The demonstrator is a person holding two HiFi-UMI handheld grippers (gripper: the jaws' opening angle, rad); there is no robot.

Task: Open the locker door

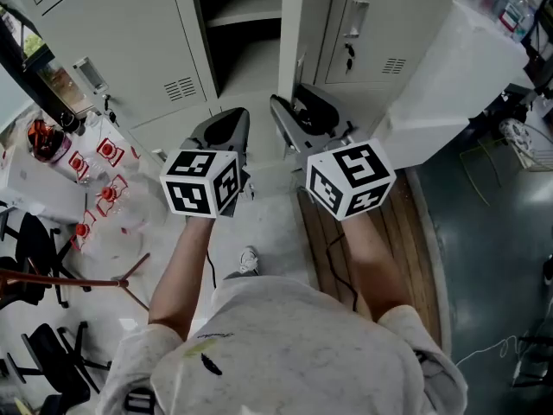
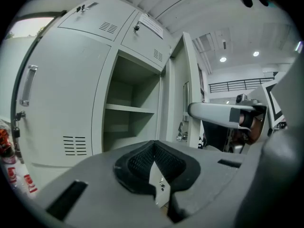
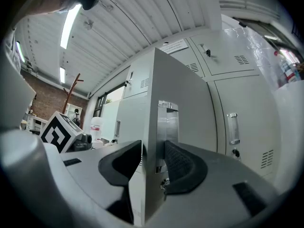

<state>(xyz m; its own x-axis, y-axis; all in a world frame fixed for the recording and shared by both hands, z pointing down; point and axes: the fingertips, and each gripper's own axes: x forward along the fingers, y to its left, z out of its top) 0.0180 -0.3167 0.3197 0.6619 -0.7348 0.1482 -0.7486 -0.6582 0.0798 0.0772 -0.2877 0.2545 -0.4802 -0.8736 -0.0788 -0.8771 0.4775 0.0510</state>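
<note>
Right gripper: jaws astride the locker door edge, seemingly clamped on it (door stands wide open).
Left gripper: jaws closed together, empty.

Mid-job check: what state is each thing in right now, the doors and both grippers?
Locker door: open, swung out.
Right gripper: shut on the locker door's edge, by its handle.
Left gripper: shut, holding nothing.
Left neighbouring door: closed.
Right neighbouring door: closed.
Open compartment: the shelf that shows is bare.
</note>
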